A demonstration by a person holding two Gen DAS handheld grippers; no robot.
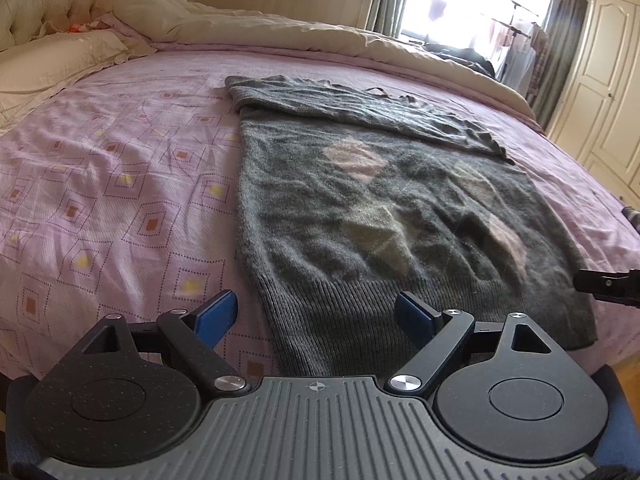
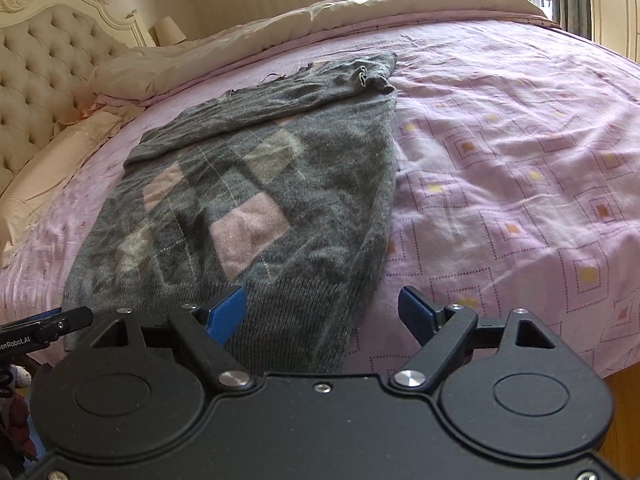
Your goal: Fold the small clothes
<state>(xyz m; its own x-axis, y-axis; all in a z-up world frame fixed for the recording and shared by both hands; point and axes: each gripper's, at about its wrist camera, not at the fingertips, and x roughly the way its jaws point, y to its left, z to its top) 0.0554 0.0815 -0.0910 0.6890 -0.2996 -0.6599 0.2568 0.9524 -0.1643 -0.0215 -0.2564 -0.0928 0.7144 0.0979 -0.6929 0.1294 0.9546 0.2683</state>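
A grey knit sweater [image 1: 360, 208] with pink and pale diamonds lies flat on the purple bed sheet, hem towards me, with its top part folded across the far end. It also shows in the right wrist view [image 2: 248, 200]. My left gripper [image 1: 320, 316] is open, empty, just above the hem's left corner. My right gripper [image 2: 324, 312] is open, empty, over the hem's right corner. The right gripper's tip shows at the right edge of the left wrist view [image 1: 608, 284]; the left one shows at the left edge of the right wrist view [image 2: 44, 328].
The bed [image 1: 100, 200] has a purple patterned sheet, cream pillows [image 1: 60, 60] and a tufted headboard [image 2: 40, 80] at one end. A beige duvet [image 1: 280, 28] is bunched along the far side. A wardrobe [image 1: 600, 80] and a bright window stand beyond.
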